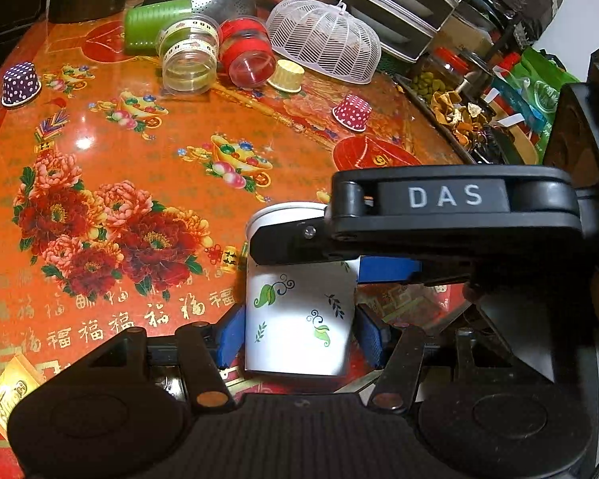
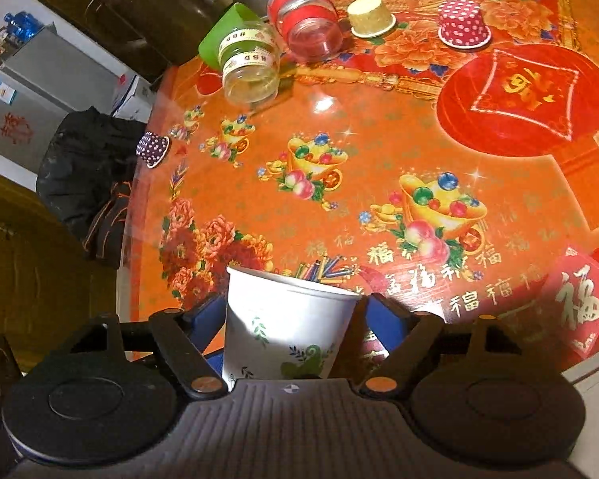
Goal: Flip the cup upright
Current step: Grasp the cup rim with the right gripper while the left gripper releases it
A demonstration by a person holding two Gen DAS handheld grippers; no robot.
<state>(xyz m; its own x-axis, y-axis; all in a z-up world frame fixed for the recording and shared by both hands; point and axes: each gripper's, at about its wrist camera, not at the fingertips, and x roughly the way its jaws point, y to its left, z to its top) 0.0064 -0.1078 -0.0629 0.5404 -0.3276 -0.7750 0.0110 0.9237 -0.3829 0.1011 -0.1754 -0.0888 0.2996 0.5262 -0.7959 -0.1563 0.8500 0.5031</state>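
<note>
A white paper cup with green leaf prints [image 1: 299,311] is held above the orange table, its rim pointing away from both cameras. My left gripper [image 1: 299,339] has its blue pads on the two sides of the cup. My right gripper [image 2: 291,319] also holds the same cup [image 2: 283,327] between its blue pads. In the left wrist view the right gripper's black body, marked DAS [image 1: 443,195], crosses over the cup near its rim. The cup's inside is hidden.
Near the far edge lie two clear jars [image 1: 187,60], a green cup [image 1: 151,28], a white mesh cover [image 1: 323,40] and a metal colander. Small dotted cups stand upside down at left [image 1: 20,84] and right [image 1: 351,113]. A snack tray [image 1: 459,111] is at right.
</note>
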